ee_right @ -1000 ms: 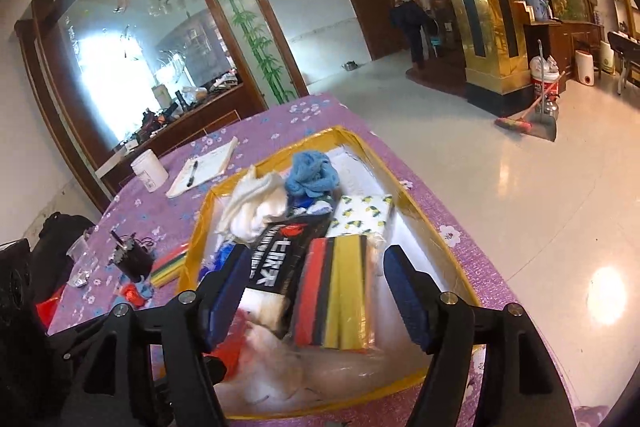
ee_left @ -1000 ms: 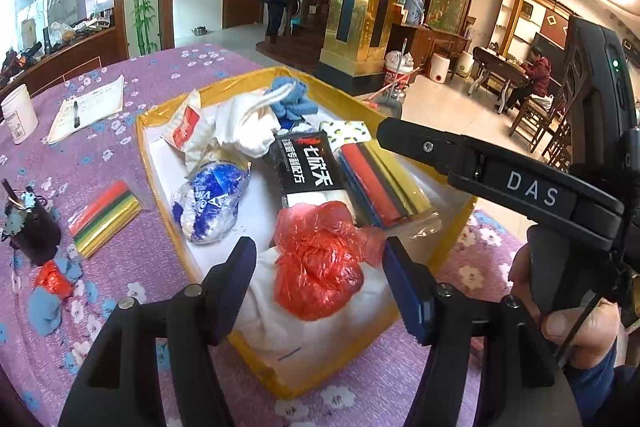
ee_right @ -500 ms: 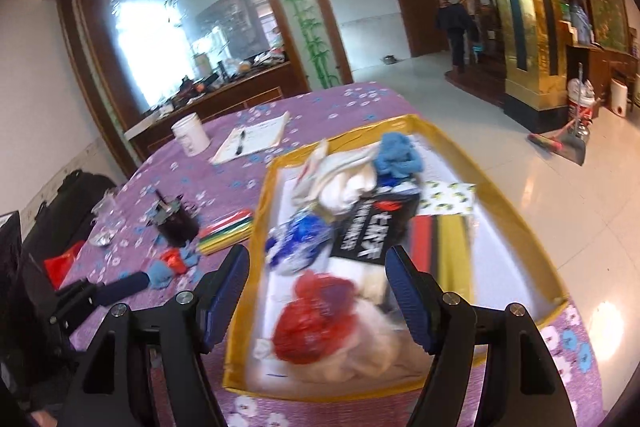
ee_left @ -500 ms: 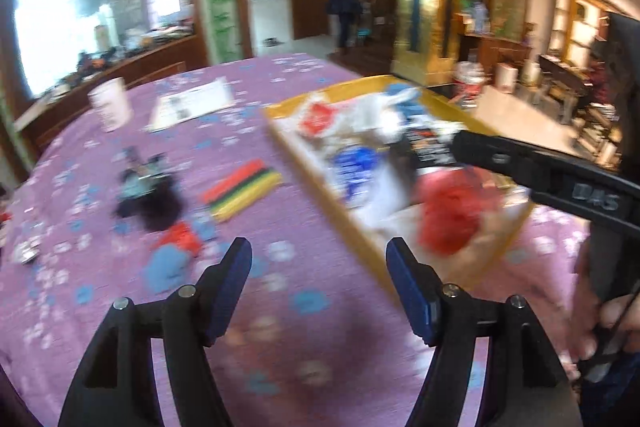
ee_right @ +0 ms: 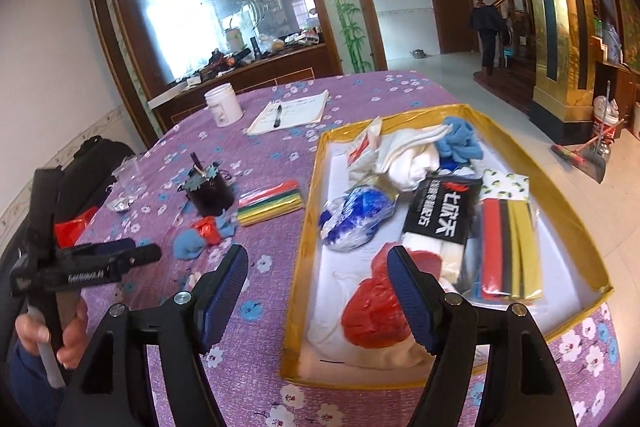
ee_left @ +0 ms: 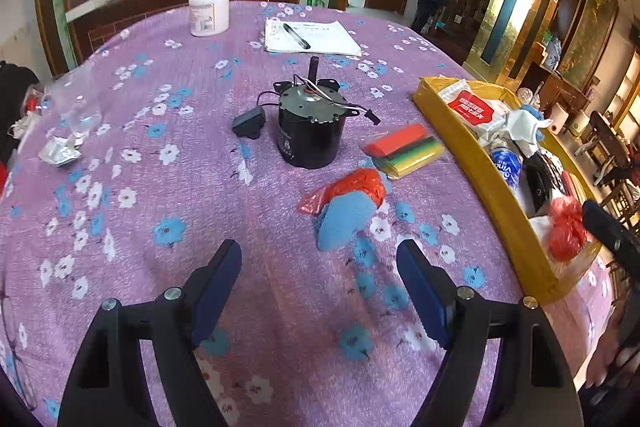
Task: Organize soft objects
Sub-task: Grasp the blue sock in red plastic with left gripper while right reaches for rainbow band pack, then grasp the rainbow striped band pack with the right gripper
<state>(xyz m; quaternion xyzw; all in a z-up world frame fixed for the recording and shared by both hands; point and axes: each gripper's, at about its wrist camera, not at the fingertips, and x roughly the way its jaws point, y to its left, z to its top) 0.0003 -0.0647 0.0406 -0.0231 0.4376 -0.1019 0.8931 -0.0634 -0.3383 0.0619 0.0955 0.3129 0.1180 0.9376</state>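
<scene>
A blue cloth (ee_left: 344,223) lies on the purple tablecloth, touching a crumpled red plastic bag (ee_left: 356,185). Beyond them sits a striped sponge pack (ee_left: 404,149). My left gripper (ee_left: 320,267) hovers just short of the blue cloth, its jaws opening and nothing between them. The yellow tray (ee_right: 308,227) holds several soft things: a red bag (ee_right: 376,311), white cloths, a blue-and-white bag (ee_right: 356,217) and a second sponge pack (ee_right: 510,247). My right gripper (ee_right: 316,263) stands open and empty over the tray's left wall.
A black motor with wires (ee_left: 310,131) stands behind the loose items. Farther back are a white jar (ee_left: 209,9) and a notepad with a pen (ee_left: 310,37). A clear cup (ee_left: 76,103) and a foil scrap (ee_left: 60,153) lie at the left.
My left gripper swung left from above the tray to above the tablecloth by the blue cloth, and its jaws widened. The right gripper shifted left to the tray's left wall.
</scene>
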